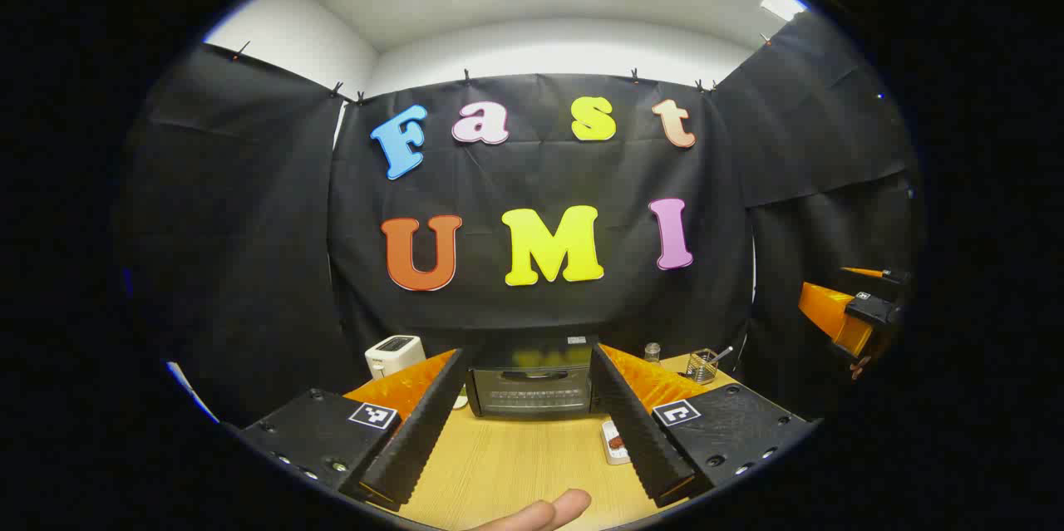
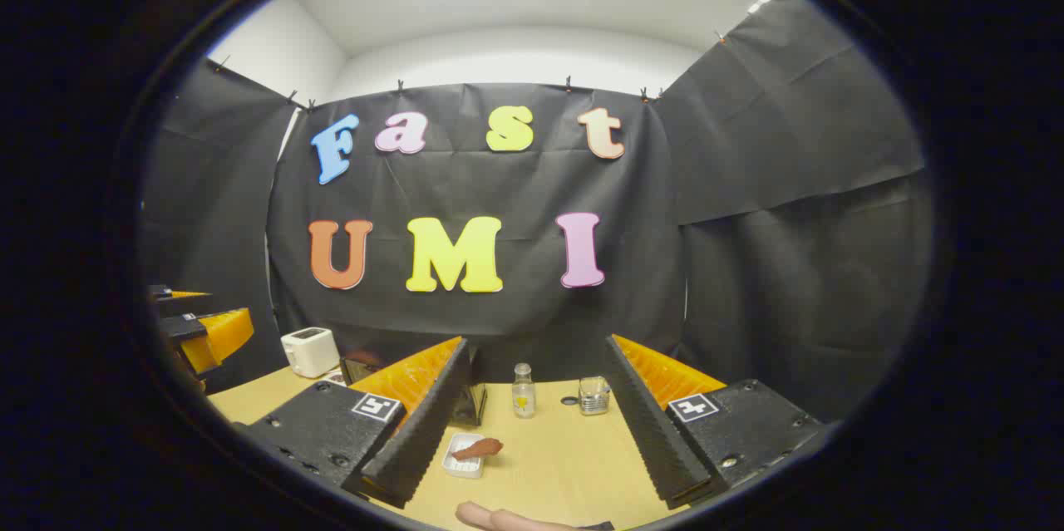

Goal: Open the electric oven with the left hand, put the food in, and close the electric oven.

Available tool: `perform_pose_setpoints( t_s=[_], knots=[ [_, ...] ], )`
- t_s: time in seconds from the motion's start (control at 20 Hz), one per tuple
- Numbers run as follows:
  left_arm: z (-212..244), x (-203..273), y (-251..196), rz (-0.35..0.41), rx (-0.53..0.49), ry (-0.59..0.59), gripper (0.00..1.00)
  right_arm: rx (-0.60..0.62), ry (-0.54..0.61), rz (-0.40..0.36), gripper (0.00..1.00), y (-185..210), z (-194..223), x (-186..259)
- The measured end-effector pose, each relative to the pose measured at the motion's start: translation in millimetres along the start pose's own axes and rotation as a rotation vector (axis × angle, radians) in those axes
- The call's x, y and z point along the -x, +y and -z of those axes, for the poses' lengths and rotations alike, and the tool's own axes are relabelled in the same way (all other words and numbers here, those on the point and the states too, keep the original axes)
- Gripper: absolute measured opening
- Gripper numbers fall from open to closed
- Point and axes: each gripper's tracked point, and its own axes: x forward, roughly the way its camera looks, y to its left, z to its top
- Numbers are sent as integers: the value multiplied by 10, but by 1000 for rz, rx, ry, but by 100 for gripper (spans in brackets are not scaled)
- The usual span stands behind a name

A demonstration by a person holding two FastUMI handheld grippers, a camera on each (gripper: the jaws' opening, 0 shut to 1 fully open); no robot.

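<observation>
From my remote station, I see both tools held above the pale wooden table (image 1: 515, 456) with nothing between their fingers. In the left gripper view, my left gripper (image 1: 528, 423) has its fingers spread wide, framing the small black electric oven (image 1: 532, 385) that stands at the back of the table against the booth's black cloth wall, its glass door closed. A white toaster (image 1: 394, 355) sits to the oven's left, while a small clear glass bottle (image 1: 652, 351) and a wire holder (image 1: 703, 365) stand to its right. A small white tray (image 1: 614, 441) lies on the table just beside the left gripper's right-hand finger. In the right gripper view, my right gripper (image 2: 532, 423) is likewise spread apart and grips nothing; the reddish-brown piece of food (image 2: 478, 449) rests on that white tray, in front of the oven's corner and near the gripper's left-hand finger. A fingertip (image 1: 549, 510) of the holding hand shows at the bottom edge.
</observation>
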Motion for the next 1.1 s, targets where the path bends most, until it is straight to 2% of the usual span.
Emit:
perform_pose_setpoints(
  t_s=[0.25, 0.5, 0.65, 0.85, 1.1],
  knots=[
    [99, -58, 40, 17, 12, 11, 96, -4, -29, 6, 100, -57, -17, -26],
    [130, -150, 182, 7, 38, -11, 96, -16, -77, 8, 100, -191, -20, -107],
    [109, -310, 328, -18, 19, -39, 96, -43, -76, 6, 100, -273, 25, -212],
    [121, -801, 373, -36, 28, -57, 96, -38, -78, 24, 100, -427, 41, -438],
    [258, -1730, 350, -14, 128, -18, 96, -16, -85, 40, 100, -584, -35, -759]
  ],
)
